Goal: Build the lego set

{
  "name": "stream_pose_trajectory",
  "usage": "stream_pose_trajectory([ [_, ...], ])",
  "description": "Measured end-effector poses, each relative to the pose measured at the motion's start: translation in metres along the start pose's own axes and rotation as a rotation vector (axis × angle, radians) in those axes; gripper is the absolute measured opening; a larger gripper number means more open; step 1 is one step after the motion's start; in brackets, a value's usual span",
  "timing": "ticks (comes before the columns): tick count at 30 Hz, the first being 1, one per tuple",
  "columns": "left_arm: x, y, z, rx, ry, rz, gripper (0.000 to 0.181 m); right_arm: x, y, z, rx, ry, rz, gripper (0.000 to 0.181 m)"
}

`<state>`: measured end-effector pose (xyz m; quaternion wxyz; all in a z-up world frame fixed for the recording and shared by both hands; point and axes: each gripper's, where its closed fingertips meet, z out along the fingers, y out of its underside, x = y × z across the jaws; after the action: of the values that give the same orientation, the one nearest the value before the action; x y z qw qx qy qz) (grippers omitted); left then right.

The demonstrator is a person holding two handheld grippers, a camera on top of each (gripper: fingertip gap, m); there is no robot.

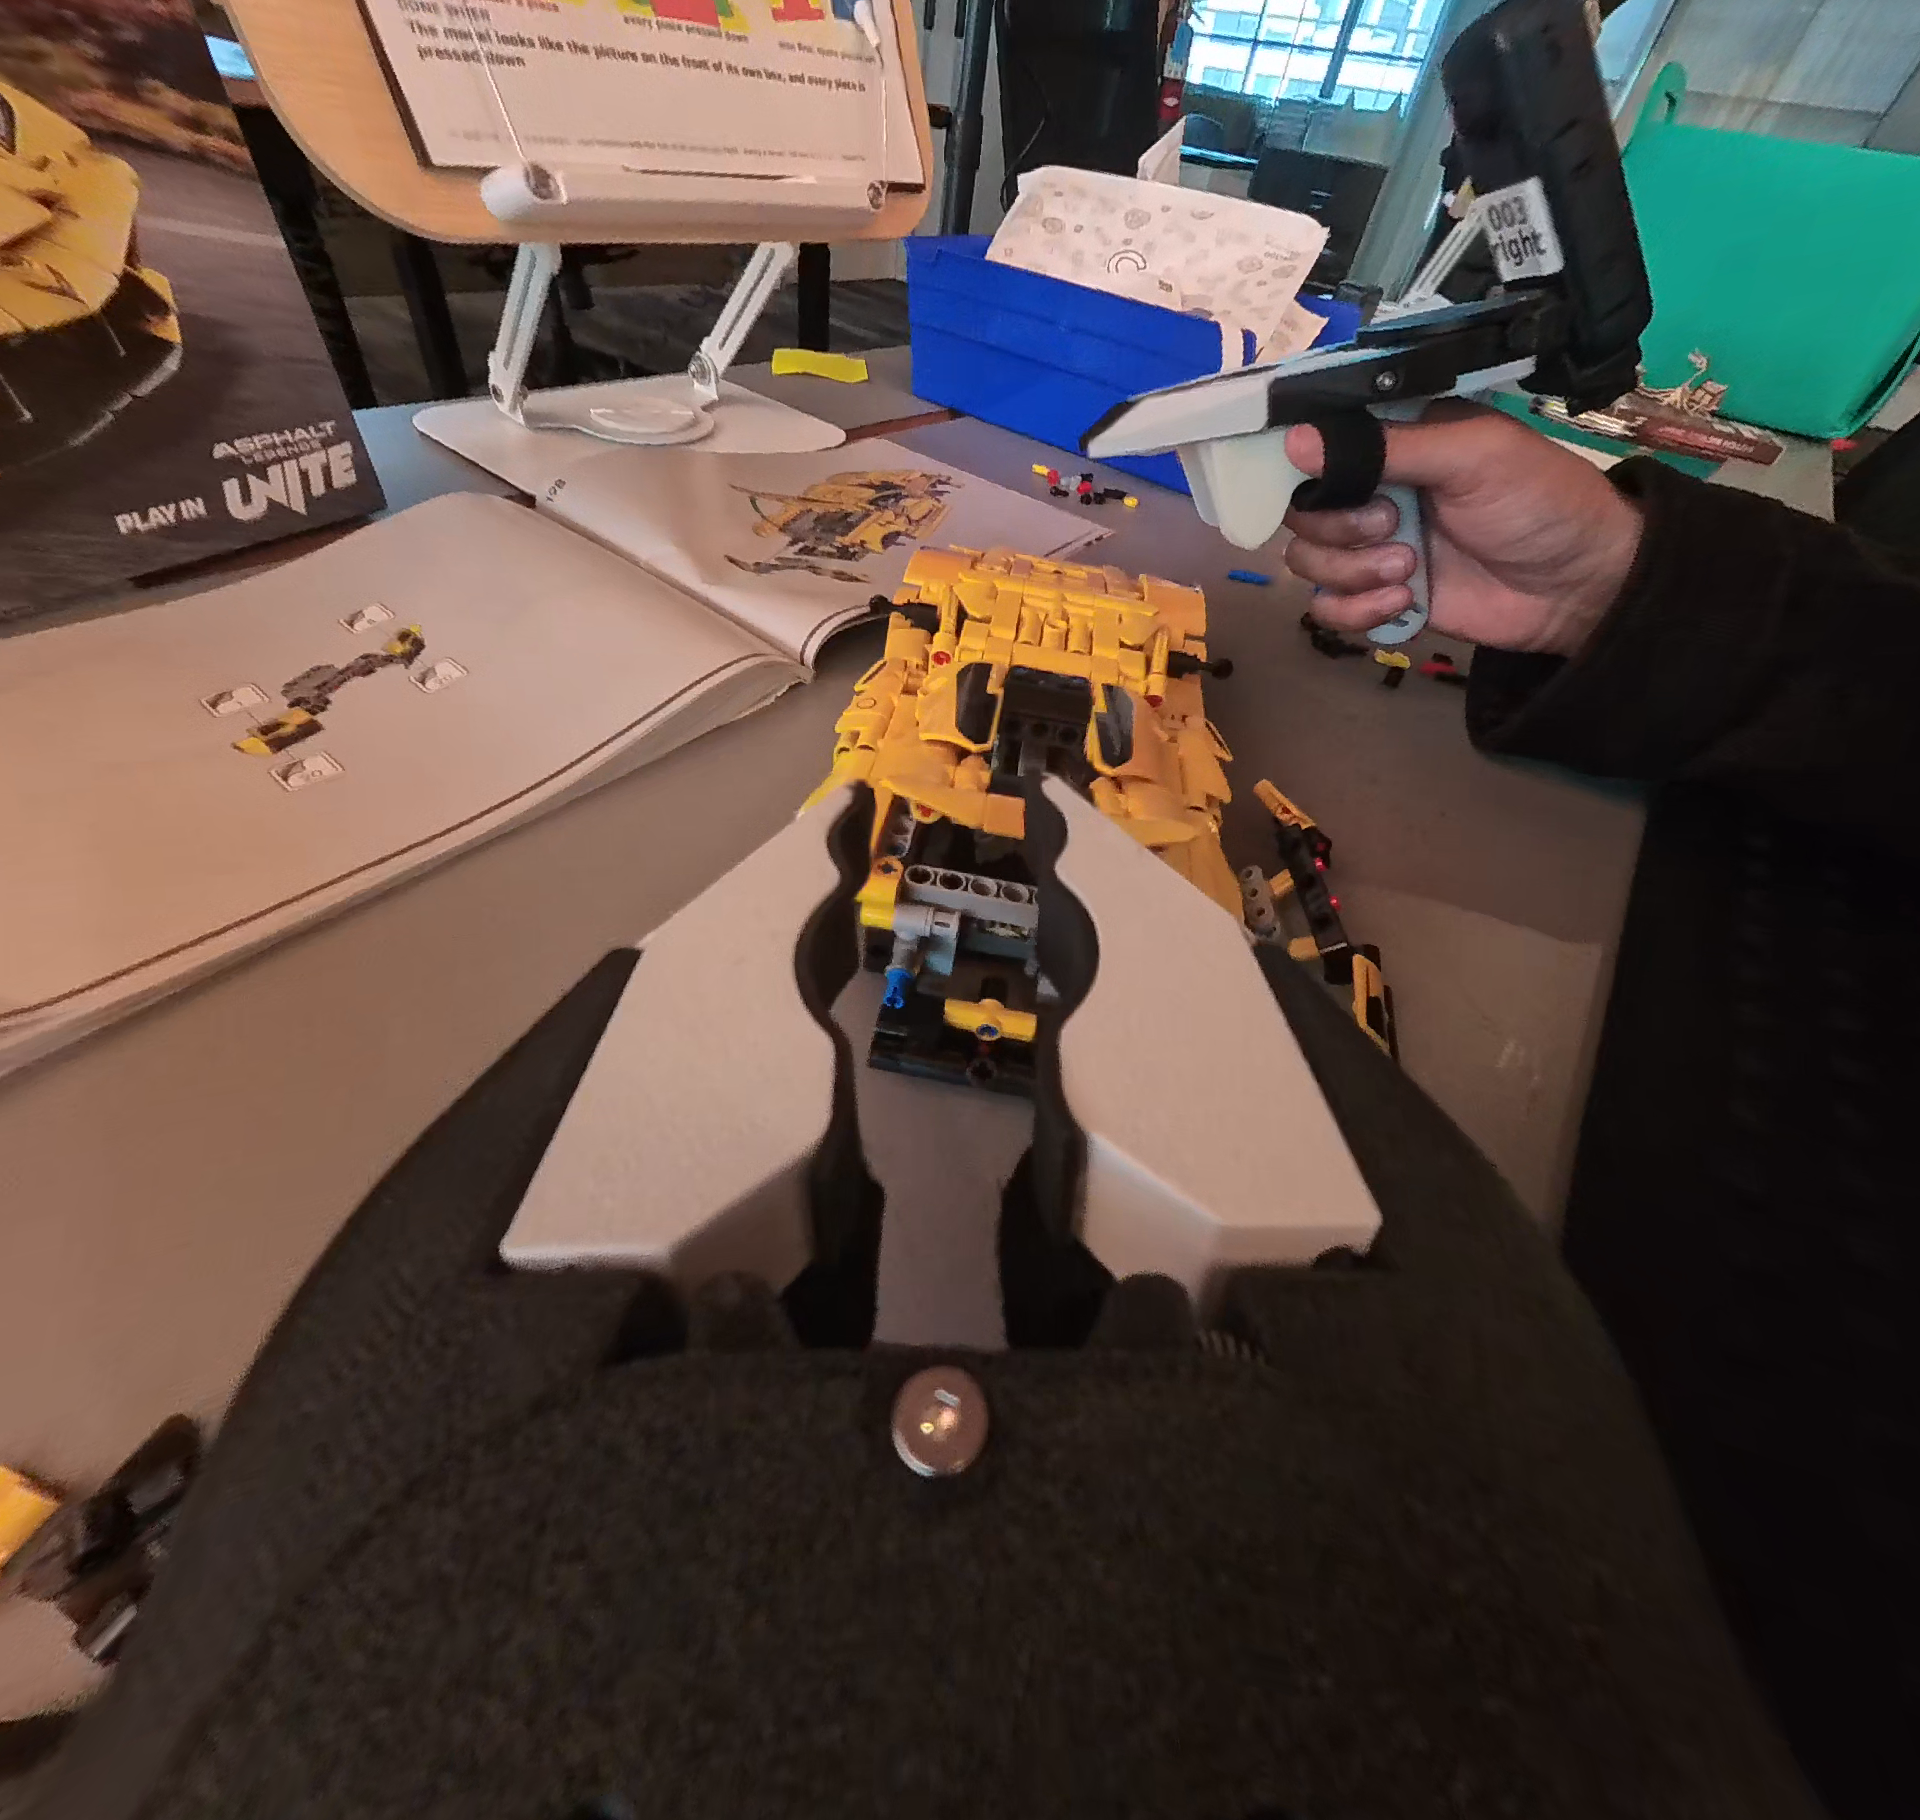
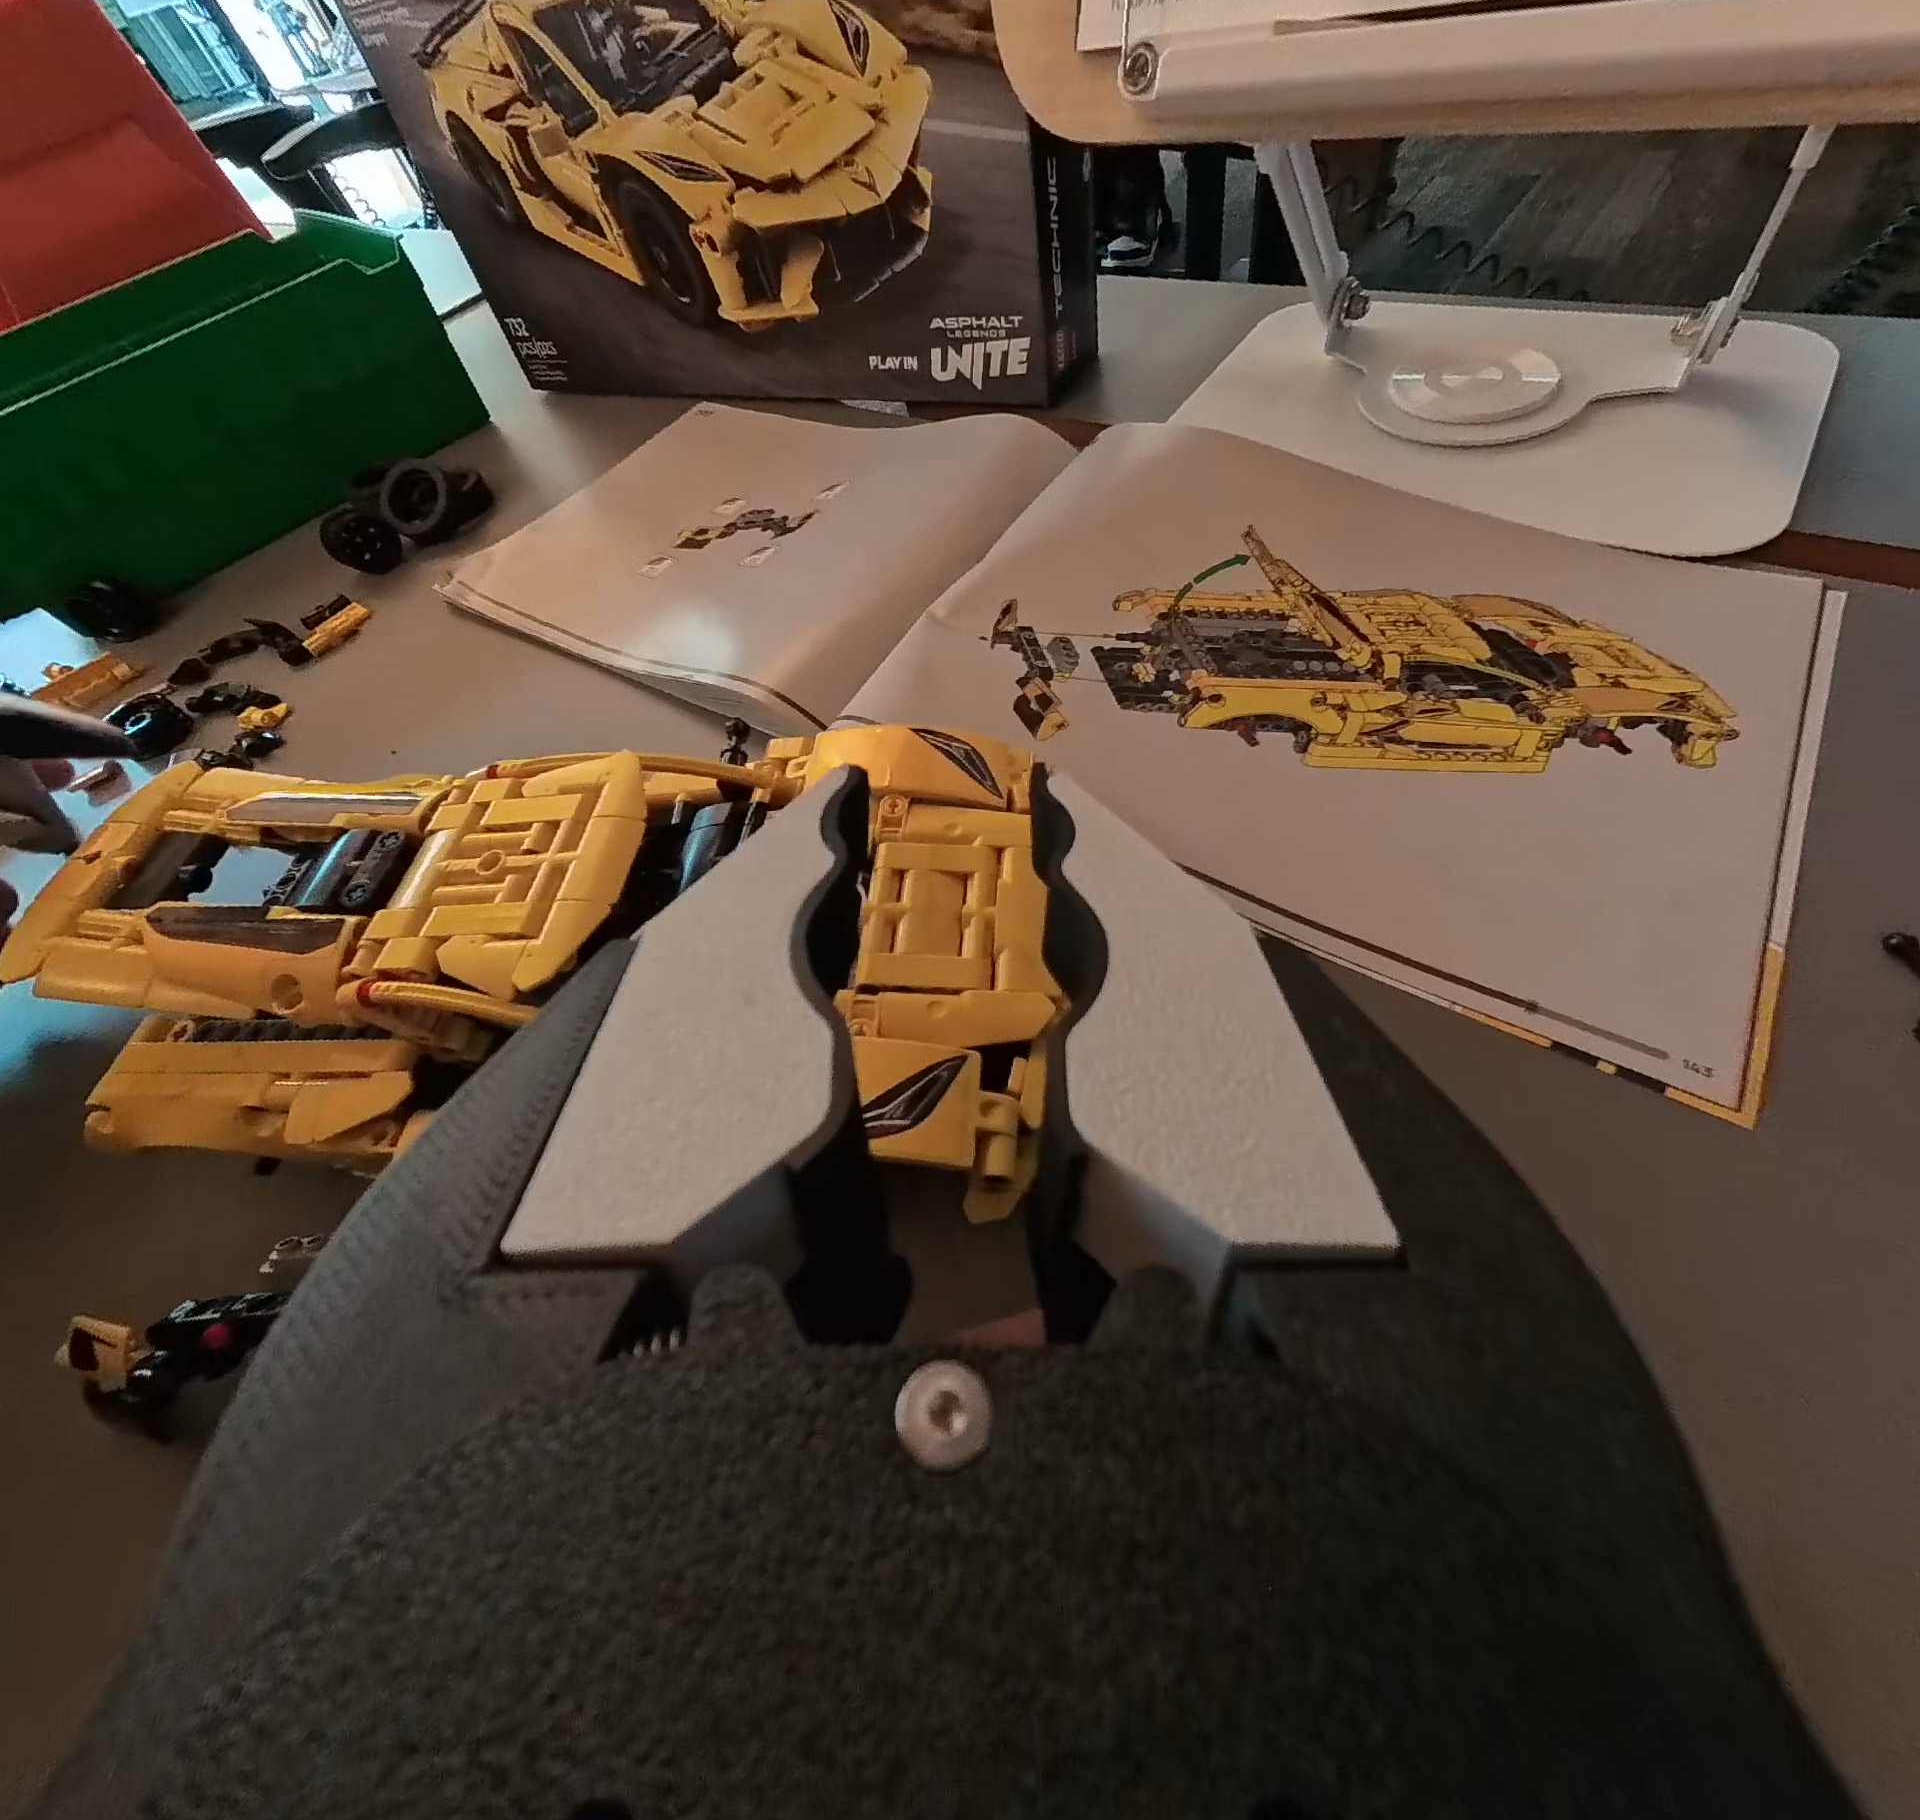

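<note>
Hovering over the nearly finished yellow brick sports car, both the left gripper and right gripper hang spread and empty. Its exposed rear end sits just beyond the left fingertips. Next, I judge, comes fetching the small black-and-yellow subassembly lying right of the left tool, as the open instruction booklet suggests.

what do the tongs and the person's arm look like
Both tongs, left and right, have two pale grey wedge fingers with wavy black inner pads, on a textured black body with a silver screw. From the side, the right one shows a pale pistol handle, a black finger strap, a white sticker and a black block on top. The sleeve is black.
</note>
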<state>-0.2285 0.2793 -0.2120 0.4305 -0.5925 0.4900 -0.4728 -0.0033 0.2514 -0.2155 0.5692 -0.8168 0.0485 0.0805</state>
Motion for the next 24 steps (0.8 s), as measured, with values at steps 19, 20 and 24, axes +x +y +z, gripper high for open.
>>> stream_pose_trajectory([
  [19,0.003,0.019,0.0,-0.123,0.047,-0.081,0.026,-0.005,-0.004,-0.003,0.018,-0.024,0.01,0.03],
  [20,0.006,0.023,0.002,-0.145,0.061,-0.078,0.026,-0.006,-0.004,-0.003,0.018,-0.025,0.007,0.03],
  [24,0.015,0.036,0.007,-0.215,0.064,0.022,0.025,-0.007,-0.005,-0.003,0.019,-0.019,-0.013,0.03],
])
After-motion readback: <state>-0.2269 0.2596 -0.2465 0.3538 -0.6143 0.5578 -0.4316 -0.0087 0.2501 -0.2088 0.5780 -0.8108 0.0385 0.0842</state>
